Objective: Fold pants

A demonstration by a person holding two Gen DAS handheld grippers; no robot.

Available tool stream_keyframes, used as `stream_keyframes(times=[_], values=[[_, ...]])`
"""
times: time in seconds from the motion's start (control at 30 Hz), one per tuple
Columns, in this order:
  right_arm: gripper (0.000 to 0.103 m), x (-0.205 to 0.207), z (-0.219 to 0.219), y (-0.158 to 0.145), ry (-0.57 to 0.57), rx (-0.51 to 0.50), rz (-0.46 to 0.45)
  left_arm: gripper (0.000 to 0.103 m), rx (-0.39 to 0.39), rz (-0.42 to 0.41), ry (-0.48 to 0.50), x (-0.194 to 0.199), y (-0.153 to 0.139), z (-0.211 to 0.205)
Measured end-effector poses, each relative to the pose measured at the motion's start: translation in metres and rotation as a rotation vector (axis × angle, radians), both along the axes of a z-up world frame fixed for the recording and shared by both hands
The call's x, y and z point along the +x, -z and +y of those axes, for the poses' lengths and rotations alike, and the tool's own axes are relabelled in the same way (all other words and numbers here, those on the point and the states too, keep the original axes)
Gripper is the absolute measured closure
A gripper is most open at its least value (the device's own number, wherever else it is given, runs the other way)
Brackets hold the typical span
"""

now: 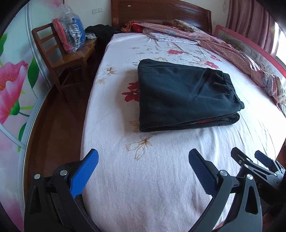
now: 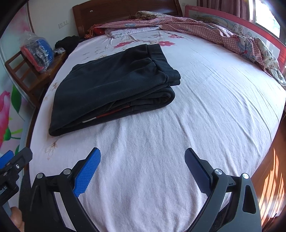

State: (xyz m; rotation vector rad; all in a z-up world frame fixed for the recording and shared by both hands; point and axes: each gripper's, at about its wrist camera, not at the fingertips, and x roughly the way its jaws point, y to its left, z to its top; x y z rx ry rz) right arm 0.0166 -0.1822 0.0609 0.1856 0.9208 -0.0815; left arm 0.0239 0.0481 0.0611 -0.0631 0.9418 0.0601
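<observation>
Dark pants (image 1: 182, 96) lie folded into a thick rectangle on the pink floral bed sheet (image 1: 143, 178); they also show in the right wrist view (image 2: 114, 91), with a red and white label showing between the layers. My left gripper (image 1: 143, 157) is open and empty, held back over the sheet near the foot of the bed, apart from the pants. My right gripper (image 2: 142, 155) is open and empty, also short of the pants. The right gripper shows at the lower right of the left wrist view (image 1: 250, 158).
A wooden chair (image 1: 66, 58) with a plastic bag of clothes (image 1: 71, 30) stands left of the bed. A crumpled patterned quilt (image 2: 223, 33) runs along the far and right sides. A wooden headboard (image 1: 160, 14) is at the back. A floral wardrobe door (image 1: 12, 85) is left.
</observation>
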Motion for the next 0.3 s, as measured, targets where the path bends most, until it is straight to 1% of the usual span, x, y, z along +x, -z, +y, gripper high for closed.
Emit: stream_keyframes(times=[0.13, 0.2, 0.23, 0.3], values=[[0.009, 0.001, -0.001, 0.002, 0.0, 0.004, 0.007, 0.002, 0.003, 0.021, 0.031, 0.002, 0.003, -0.004], [0.009, 0.001, -0.001, 0.002, 0.001, 0.005, 0.01, 0.002, 0.033, 0.018, 0.013, 0.002, 0.005, -0.007], [0.009, 0.001, -0.001, 0.003, 0.004, 0.005, 0.013, 0.002, 0.027, 0.02, 0.018, 0.003, 0.007, -0.007], [0.009, 0.001, -0.002, 0.005, 0.011, 0.002, 0.02, 0.002, -0.053, 0.076, 0.059, 0.008, 0.016, -0.006]])
